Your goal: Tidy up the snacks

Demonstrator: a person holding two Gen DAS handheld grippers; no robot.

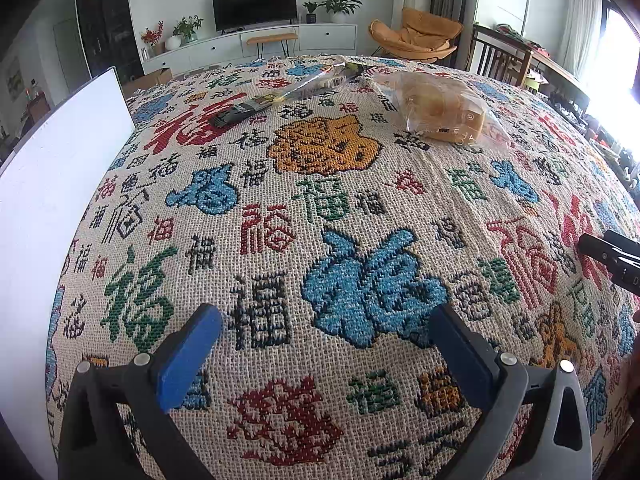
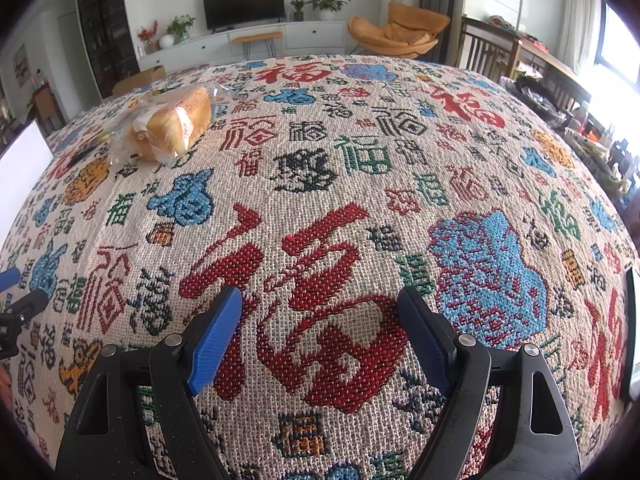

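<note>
- The counter point(image 1: 344, 208) fills both views, spread with a woven cloth point(image 2: 320, 184) covered in red, blue, green and orange characters.
- A white board point(image 1: 60, 184) stands upright at the counter's left edge, well away from my tools.
- A bag of bread point(image 1: 440, 108), a golden loaf in clear wrap, lies on the cloth at the far side, right of centre in my left wrist view and at the upper left in my right wrist view.
- A long, flat dark snack packet point(image 1: 288, 94) lies at an angle on the cloth near the far edge, just left of the bread and not touching it.
- My left tool point(image 1: 324, 344) hangs above a bare stretch of cloth, its blue pads point(image 1: 188, 360) spread wide apart with nothing between them.
- My right tool point(image 2: 320, 336) sits over a big red character, its jaws likewise wide apart and empty.
- Both snacks are well ahead of either tool; neither is touched.
- The tip of my right tool shows at the right edge of the left wrist view, and my left tool's tip at the left edge of the right wrist view.
</note>
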